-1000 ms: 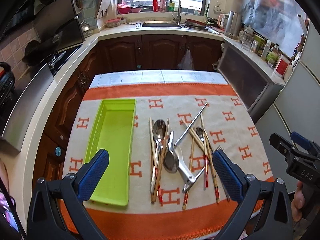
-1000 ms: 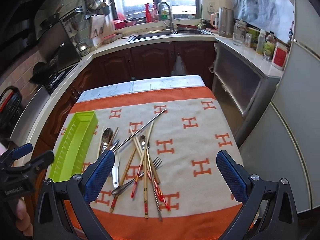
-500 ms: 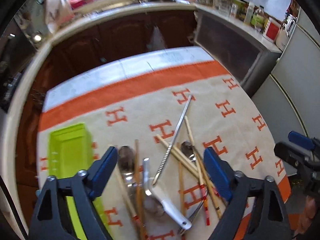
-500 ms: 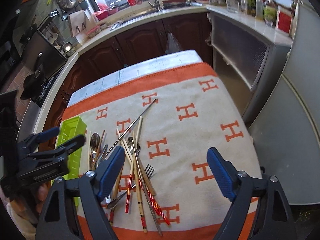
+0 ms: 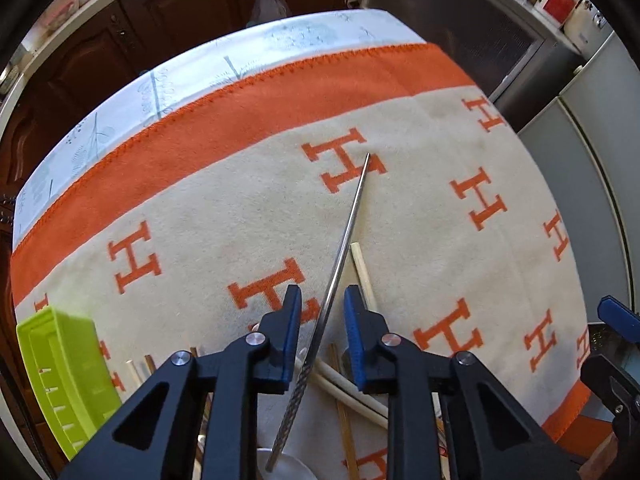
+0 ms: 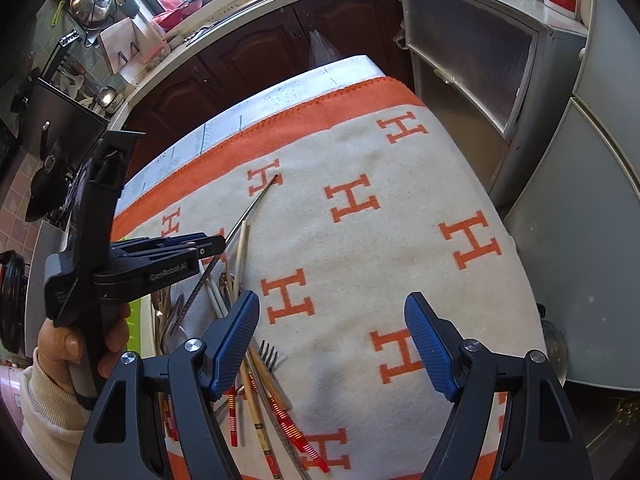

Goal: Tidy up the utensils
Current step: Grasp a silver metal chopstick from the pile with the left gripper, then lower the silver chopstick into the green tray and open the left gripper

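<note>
A long steel chopstick (image 5: 348, 224) lies slanted over a pile of utensils on the orange-and-cream H-patterned cloth (image 5: 440, 240). My left gripper (image 5: 322, 316) points steeply down over it. Its jaws are closing with the chopstick between the pads, a thin gap still showing on each side. Wooden chopsticks (image 5: 362, 272) lie just right of it. In the right wrist view the left gripper (image 6: 208, 250) sits over the steel chopstick (image 6: 256, 204). My right gripper (image 6: 332, 320) hovers above bare cloth, jaws wide and closing slightly, nothing between them. A fork (image 6: 268, 356) and red-striped chopsticks (image 6: 288, 424) lie by its left finger.
A lime-green tray (image 5: 60, 368) stands at the cloth's left edge. Spoons (image 6: 168, 320) lie between tray and chopsticks. A hand (image 6: 60, 344) in a cream sleeve holds the left gripper. Dark cabinets, a counter and a grey fridge (image 6: 580, 240) ring the table.
The left gripper dropped toward the pile, tilted downward, and its jaws narrowed around the steel chopstick. The right gripper came lower and nearer the cloth, its jaws a little narrower.
</note>
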`<state>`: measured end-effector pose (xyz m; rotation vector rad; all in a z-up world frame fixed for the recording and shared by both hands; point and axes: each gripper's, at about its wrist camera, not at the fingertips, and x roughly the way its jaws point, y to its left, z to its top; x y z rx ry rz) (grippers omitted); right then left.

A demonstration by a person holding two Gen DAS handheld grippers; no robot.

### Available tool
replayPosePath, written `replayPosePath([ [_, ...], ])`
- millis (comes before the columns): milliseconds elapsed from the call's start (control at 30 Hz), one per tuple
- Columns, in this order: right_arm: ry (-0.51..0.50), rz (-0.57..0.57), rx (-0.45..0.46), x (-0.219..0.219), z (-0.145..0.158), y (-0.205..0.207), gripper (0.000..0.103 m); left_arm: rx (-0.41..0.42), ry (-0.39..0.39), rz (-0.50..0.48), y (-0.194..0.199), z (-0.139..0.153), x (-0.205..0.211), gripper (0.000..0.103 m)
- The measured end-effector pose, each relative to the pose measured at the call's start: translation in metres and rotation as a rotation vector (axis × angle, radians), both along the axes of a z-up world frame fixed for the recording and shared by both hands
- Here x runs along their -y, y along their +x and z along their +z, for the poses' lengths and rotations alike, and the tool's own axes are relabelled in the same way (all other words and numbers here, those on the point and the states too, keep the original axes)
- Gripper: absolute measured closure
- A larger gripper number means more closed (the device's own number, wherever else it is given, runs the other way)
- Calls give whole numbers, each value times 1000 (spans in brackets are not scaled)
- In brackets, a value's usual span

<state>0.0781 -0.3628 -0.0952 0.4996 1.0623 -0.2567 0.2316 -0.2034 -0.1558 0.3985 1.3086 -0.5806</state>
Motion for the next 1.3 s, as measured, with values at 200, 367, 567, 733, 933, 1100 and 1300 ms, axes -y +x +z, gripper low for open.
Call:
replayPosePath([
  [200, 22, -7, -25, 3, -12, 1, 26, -21, 24, 8, 5, -18, 6, 91],
  [367, 27, -8, -35, 2, -15, -2, 26, -4, 24, 17, -1, -21, 10, 100],
  [567, 28, -4, -41, -1, -17, -3, 26, 33, -2, 73, -11, -4, -2, 100],
  [733, 27, 2, -33, -5, -12, -7, 26, 88, -13, 110, -20, 25, -22, 100],
  [933, 18, 27, -16, -20, 0, -14, 26, 159, -58, 152, -50, 69, -61, 100],
  [1100, 15, 56, -9, -37, 6, -23, 26, 198, -108, 203, -81, 95, -117, 100],
  [1300, -5, 106, -31, -62, 4, -28, 26, 274, -105, 337, -107, 107, -196, 100],
])
